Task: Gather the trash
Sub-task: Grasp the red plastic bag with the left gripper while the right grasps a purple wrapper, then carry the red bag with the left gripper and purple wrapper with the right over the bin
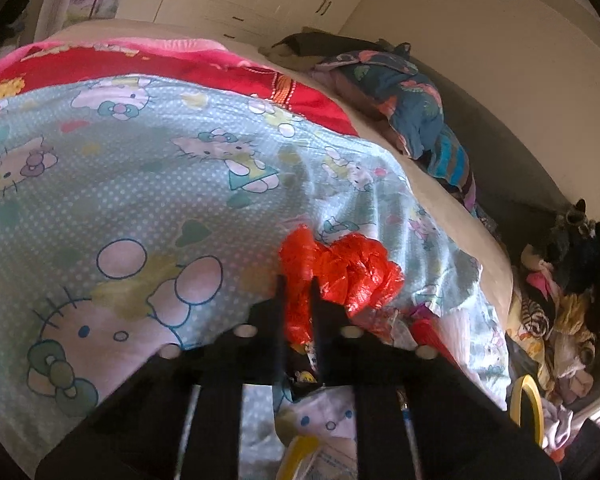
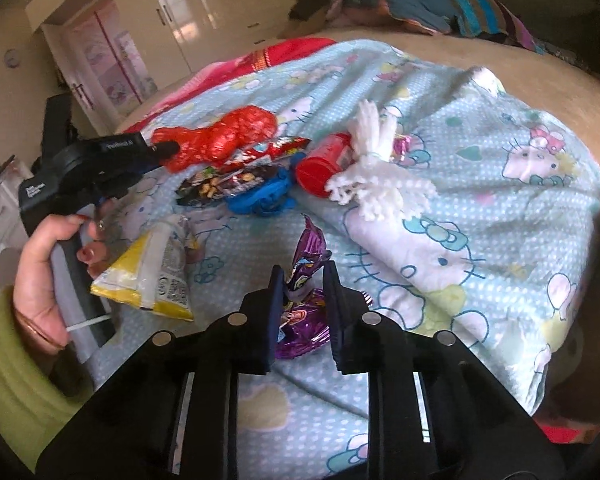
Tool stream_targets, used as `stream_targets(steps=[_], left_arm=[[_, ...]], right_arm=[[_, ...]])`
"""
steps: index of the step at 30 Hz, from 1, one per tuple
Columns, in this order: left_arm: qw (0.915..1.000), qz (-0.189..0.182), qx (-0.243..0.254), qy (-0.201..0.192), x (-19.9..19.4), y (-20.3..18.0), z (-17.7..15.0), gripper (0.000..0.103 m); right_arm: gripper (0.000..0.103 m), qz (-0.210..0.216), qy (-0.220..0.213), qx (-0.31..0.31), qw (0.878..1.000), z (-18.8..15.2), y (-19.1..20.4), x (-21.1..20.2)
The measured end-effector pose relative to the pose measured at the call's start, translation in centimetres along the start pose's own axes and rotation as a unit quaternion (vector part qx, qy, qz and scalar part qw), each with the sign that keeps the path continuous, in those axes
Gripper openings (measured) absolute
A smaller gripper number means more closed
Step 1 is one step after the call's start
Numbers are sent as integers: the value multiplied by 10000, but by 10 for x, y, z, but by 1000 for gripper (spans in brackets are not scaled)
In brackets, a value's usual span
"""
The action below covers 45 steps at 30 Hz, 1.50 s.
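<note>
A crumpled red plastic bag [image 1: 348,272] lies on the Hello Kitty blanket [image 1: 140,184]. My left gripper [image 1: 297,284] is shut on its left part, red film bunched between the fingers. In the right wrist view the same gripper [image 2: 168,148], held by a hand [image 2: 40,264], bites the red bag [image 2: 228,136]. My right gripper [image 2: 303,276] is shut on a purple foil wrapper [image 2: 304,320] that stands up between its pads. Nearby lie a yellow-and-white snack packet [image 2: 152,276], a black packet [image 2: 220,184], a red packet [image 2: 272,150], a blue crumpled piece [image 2: 260,200] and a red canister [image 2: 324,168].
A white yarn tassel [image 2: 376,172] lies over a blanket fold beside the canister. Folded clothes [image 2: 412,0] are heaped at the bed's far side, with cream wardrobes [image 2: 180,12] behind. A clothes heap [image 1: 560,300] sits off the bed's right edge.
</note>
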<state>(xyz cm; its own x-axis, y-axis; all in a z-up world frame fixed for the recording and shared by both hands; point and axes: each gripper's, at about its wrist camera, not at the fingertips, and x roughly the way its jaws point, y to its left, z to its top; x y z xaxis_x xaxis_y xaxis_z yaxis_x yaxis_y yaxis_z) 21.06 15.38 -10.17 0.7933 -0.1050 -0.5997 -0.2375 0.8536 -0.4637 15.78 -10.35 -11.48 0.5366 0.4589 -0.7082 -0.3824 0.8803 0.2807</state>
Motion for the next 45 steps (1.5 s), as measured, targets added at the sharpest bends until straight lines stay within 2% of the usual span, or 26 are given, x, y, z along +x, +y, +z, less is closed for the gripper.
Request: stream_targets(steps=[1, 10, 16, 22, 30, 45], left_arm=[[10000, -22, 33, -23, -3, -2, -2, 5], [9980, -285, 231, -517, -45, -22, -12, 3], [9934, -583, 473, -872, -79, -46, -9, 2], [9873, -926, 742, -1056, -106, -73, -8, 2], [9818, -1228, 1003, -1047, -122, -104, -15, 2], [9730, -1657, 1385, -818, -134, -147, -34, 2]], right_arm=[[10, 34, -19, -7, 10000, 0, 0, -1], [8, 186, -170, -82, 9996, -3, 2, -12], [8, 156, -249, -152, 9995, -7, 4, -20], [8, 150, -352, -201, 9991, -11, 5, -30], [7, 180, -509, -208, 9983, -14, 0, -46], [7, 148, -966, 176, 9951, -7, -30, -87]])
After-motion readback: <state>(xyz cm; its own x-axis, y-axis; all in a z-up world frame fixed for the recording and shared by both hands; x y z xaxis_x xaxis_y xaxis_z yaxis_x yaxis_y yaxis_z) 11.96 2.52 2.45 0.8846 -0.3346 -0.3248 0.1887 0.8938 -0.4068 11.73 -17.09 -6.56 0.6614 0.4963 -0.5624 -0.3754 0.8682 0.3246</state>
